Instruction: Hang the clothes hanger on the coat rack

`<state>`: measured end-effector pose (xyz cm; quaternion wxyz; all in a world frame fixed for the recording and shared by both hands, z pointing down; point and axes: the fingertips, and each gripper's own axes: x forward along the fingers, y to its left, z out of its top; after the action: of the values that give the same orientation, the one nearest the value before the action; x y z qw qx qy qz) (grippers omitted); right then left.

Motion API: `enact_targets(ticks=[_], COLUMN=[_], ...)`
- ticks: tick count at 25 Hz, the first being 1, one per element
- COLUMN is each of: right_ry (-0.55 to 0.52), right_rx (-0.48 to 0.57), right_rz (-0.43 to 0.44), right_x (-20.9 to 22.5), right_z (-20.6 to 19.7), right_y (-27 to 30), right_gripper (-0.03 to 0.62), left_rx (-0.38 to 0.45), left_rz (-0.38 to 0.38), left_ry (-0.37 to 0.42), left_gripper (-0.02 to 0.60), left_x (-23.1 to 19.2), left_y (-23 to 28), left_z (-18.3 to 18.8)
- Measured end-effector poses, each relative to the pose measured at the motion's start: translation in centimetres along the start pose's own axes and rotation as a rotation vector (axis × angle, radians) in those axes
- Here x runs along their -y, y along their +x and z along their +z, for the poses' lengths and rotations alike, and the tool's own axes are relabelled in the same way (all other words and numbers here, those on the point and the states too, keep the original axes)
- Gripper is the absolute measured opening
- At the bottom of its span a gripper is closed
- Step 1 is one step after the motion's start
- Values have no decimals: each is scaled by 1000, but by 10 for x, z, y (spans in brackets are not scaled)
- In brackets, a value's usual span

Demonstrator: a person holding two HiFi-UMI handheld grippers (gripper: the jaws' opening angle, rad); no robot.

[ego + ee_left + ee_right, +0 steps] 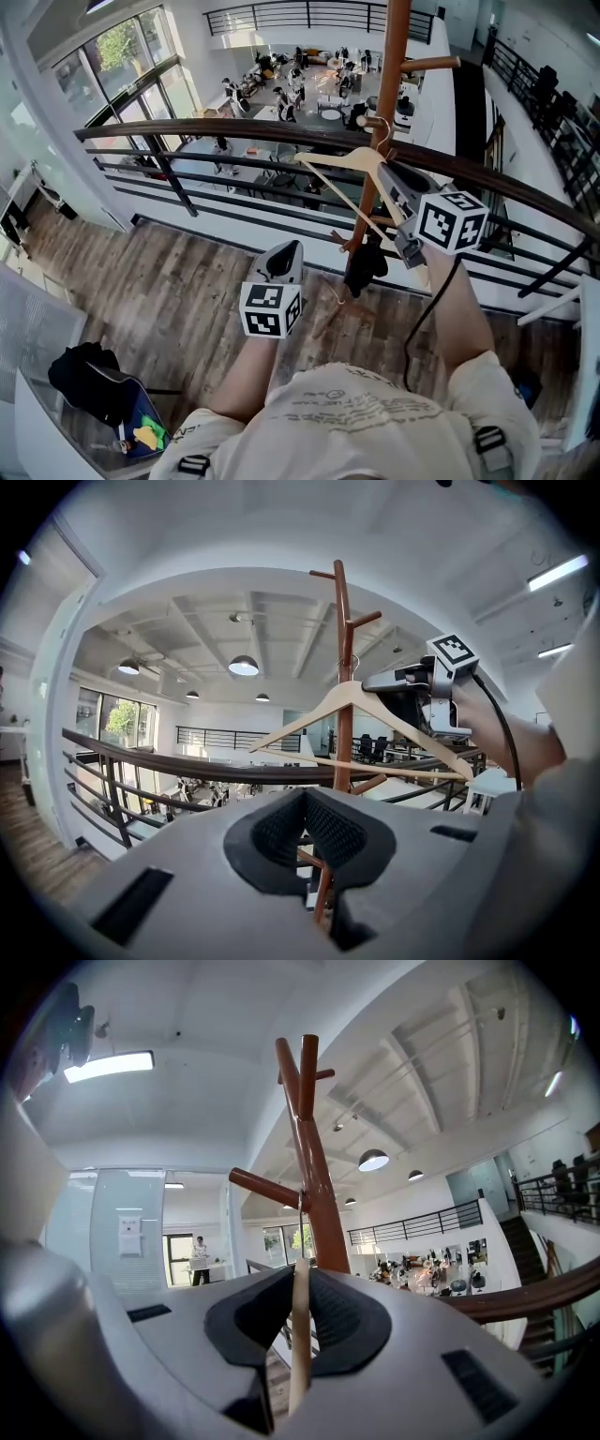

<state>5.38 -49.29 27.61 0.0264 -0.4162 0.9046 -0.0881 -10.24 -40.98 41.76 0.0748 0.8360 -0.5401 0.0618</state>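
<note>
Right claw [300, 1275] around clothes hanger [299, 1354], hook just beside coat rack [315, 1166]

Daylight came in through the tall windows [120, 52] at the head view's left, so the hall was bright and the shadows soft. Pendant lamps [243, 666] and a ceiling strip light [109, 1065] glared white. Both gripper views bowed strongly toward dark, vignetted corners. Their close foreground was soft, while the coat rack [317, 1194] was sharp.
</note>
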Motion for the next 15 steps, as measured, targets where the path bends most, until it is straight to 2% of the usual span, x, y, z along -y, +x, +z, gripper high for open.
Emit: enact_targets(ticks=[3,6,10,11,13,15], right_ry=[-72,-141,-204,-219,-233,-223], right_rx=[23,46,105,126,159,182], right_rz=[-50,-94,-136,-149,-168,-164], right_x=[4,8,-2,-6,-16,-28], right_z=[4,7,15,17,18,14], right_y=[-3,-10,-28,-36,-48,-57], right_gripper=[51,110,109,98,23,3], left_rx=[-1,-1,0,2,8,17], left_rz=[-8,-15,-27,-30,-37,-43], left_ry=[0,-1,-2,-2,-2,-2], left_gripper=[5,5,5,5,5,5], left_x=[3,5,5,6,8,10], left_y=[2,6,10,12,16,21], left_z=[0,0,3,3,5,9])
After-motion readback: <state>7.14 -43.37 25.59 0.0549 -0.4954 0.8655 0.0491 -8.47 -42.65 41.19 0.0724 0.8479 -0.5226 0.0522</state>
